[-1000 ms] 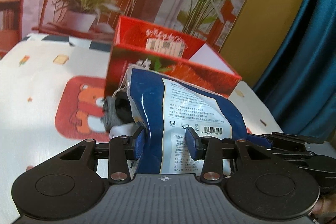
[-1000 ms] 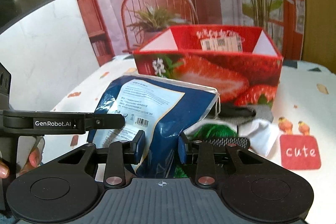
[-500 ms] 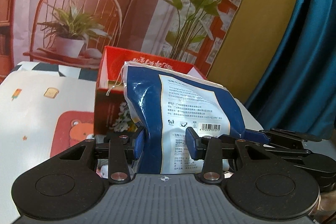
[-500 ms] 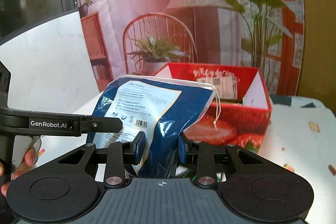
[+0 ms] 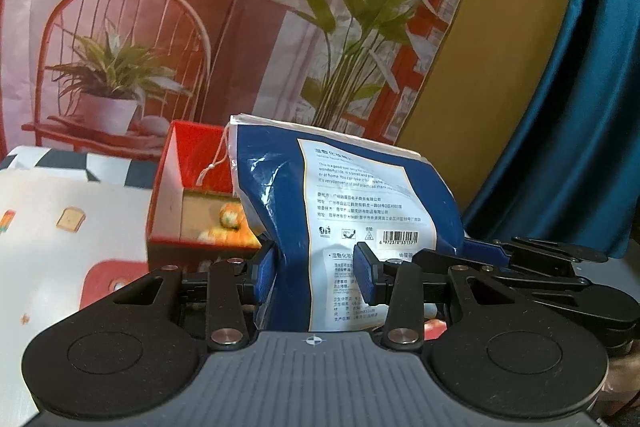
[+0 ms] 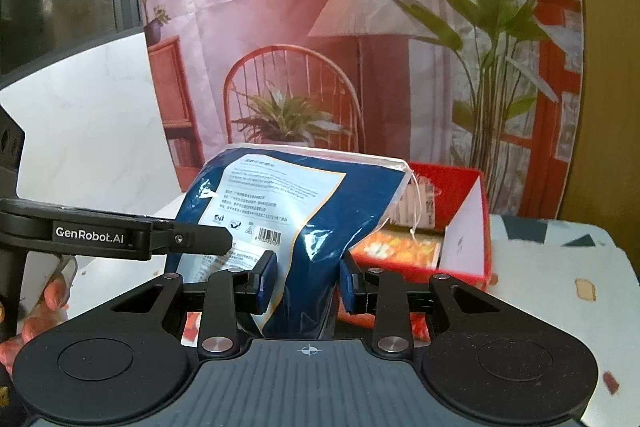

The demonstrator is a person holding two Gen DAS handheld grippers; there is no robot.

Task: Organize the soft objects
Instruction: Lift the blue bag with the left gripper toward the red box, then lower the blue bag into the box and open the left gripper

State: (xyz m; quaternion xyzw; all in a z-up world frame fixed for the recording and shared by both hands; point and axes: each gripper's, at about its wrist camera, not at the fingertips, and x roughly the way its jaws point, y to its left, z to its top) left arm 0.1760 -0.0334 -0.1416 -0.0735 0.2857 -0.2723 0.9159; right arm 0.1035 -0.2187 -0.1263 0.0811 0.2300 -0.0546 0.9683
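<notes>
A soft blue pouch [image 5: 348, 195] with a white label and a string tag hangs in the air, held from both sides. My left gripper [image 5: 316, 273] is shut on one lower edge of it. My right gripper [image 6: 308, 283] pinches the blue pouch [image 6: 304, 203] at the other edge. Behind and below it stands the red strawberry box [image 5: 168, 187], open at the top, with orange printed contents showing inside. In the right wrist view the red box [image 6: 464, 227] lies just right of the pouch. The left gripper's arm [image 6: 120, 235] reaches in from the left.
The box stands on a table with a white cartoon-print cloth [image 5: 60, 247]. A printed backdrop [image 6: 320, 47] of a chair, lamp and plants rises behind. A blue curtain [image 5: 580, 107] hangs at the right. A person's hand [image 6: 36, 307] holds the left tool.
Both grippers have lifted the pouch off the table and carried it toward the box. The box's open inside now shows below the pouch, and the clothes on the table have dropped out of sight.
</notes>
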